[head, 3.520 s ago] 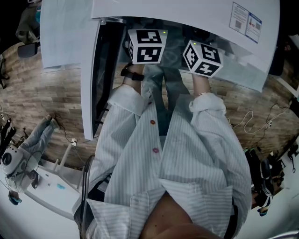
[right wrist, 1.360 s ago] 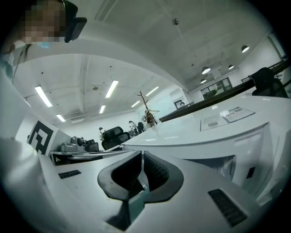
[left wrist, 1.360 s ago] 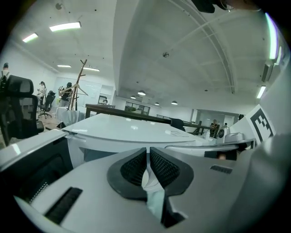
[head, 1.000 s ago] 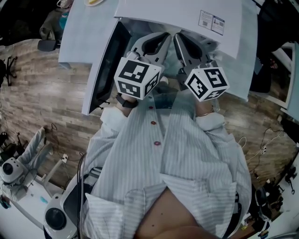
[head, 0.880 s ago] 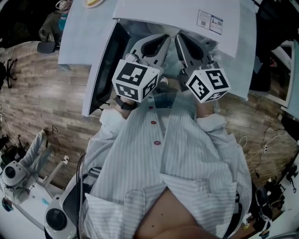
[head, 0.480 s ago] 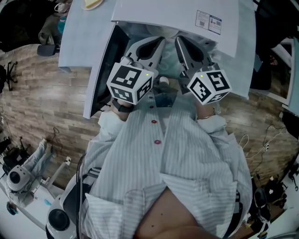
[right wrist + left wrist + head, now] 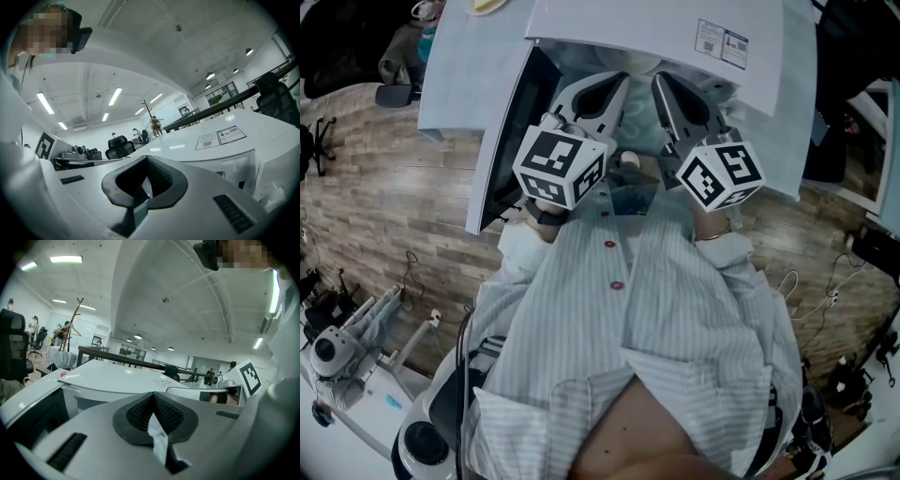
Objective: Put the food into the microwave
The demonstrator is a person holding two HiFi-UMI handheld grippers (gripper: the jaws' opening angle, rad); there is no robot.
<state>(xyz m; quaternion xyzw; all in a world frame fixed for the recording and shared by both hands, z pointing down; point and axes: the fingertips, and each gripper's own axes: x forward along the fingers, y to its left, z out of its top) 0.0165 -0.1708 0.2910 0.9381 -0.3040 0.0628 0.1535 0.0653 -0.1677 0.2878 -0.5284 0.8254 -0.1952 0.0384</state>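
Head view, looking steeply down: a person in a striped shirt (image 7: 656,309) stands before a white microwave (image 7: 656,28) whose door (image 7: 508,131) hangs open on the left, its top bearing a small printed label (image 7: 722,43). The left gripper (image 7: 617,82) and right gripper (image 7: 666,84) are held side by side, near level, their tips at the mouth of the cavity, with their marker cubes (image 7: 561,167) (image 7: 720,172) towards the person. In each gripper view the jaws are pressed fully together, the ribbed dark pads meeting along one seam, and nothing is held between them. The grippers cover most of the cavity, so whether the food lies inside cannot be told. A pale yellowish item (image 7: 487,5), cropped by the upper edge of the head view, lies on the white counter (image 7: 455,66) left of the microwave, well apart from both grippers. Wood-patterned floor (image 7: 375,206) surrounds the counter.
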